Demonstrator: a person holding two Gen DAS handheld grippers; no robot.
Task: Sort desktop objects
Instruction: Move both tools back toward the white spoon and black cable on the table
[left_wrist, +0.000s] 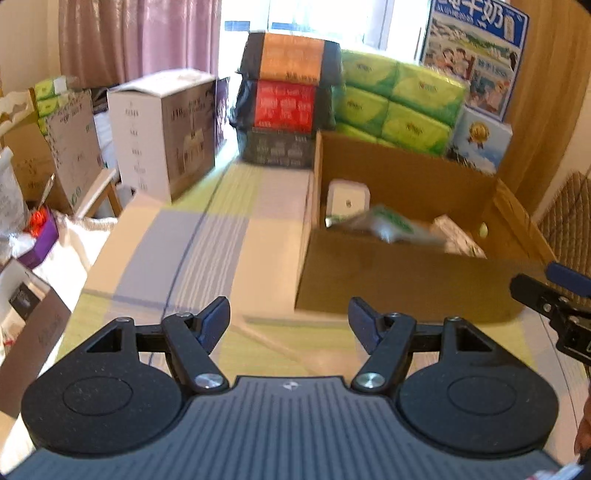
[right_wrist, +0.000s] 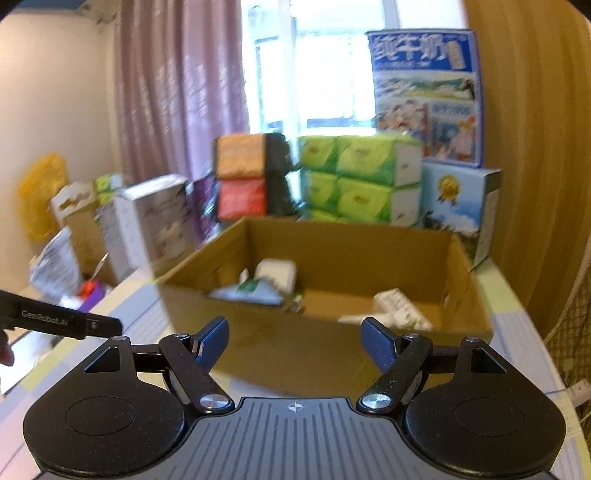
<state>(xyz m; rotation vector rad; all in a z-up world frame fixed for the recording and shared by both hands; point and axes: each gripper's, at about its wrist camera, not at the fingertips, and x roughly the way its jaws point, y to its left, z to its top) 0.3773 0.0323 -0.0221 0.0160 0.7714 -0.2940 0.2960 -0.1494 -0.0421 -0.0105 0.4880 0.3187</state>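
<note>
Both jaws gape empty: my left gripper over bare desk, my right gripper nearer the cardboard box straight ahead, sorted packets inside.

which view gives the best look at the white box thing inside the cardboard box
The left wrist view: the white box shows its whole front face against the cardboard box's far wall. In the right wrist view the white box is smaller, blurrier and partly hidden by a green-and-white packet.
</note>
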